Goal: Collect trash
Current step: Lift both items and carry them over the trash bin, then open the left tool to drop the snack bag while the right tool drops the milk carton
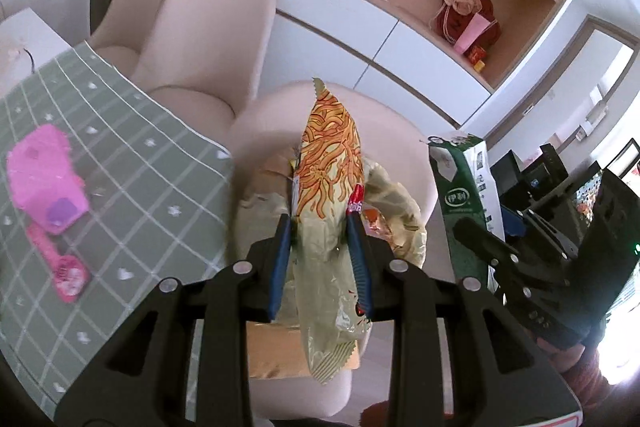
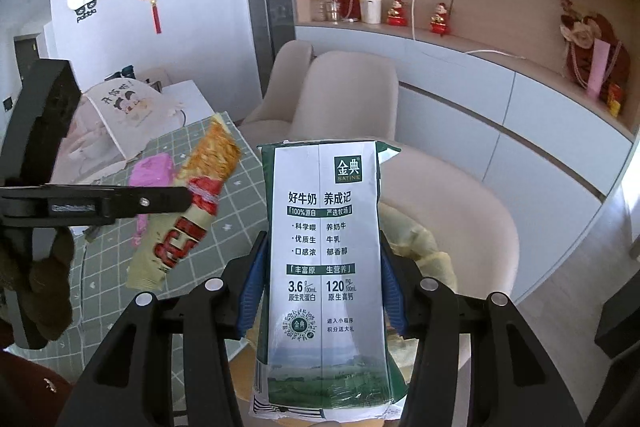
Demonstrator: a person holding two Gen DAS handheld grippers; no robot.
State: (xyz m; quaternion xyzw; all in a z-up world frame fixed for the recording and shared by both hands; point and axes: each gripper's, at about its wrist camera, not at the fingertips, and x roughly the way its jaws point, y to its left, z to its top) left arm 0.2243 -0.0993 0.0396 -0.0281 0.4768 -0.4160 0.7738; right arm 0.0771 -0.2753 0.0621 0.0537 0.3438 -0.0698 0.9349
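Snack wrapper (image 1: 328, 187) sits upright between the left gripper's (image 1: 320, 223) blue fingers (image 1: 280, 259), clamped at its middle — its ends stick out above and below, over the round beige chair (image 1: 400, 131). Milk carton (image 2: 324, 267) stands pinched between the right gripper's (image 2: 320, 259) fingers (image 2: 252, 291), above that same chair — right of the green checked worktop (image 1: 132, 187).

The left gripper (image 1: 322, 223) points forward and down, its blue-padded jaws drawn in close and pressing on a snack wrapper (image 1: 330, 163) that stands up between them. The right gripper (image 2: 320, 255) tilts down likewise, jaws set wider and clamped on the flat sides of a milk carton (image 2: 324, 251). Each shows in the other's view (side by side, near but apart). A gloved hand (image 2: 38, 287) grasps the left one's handle.
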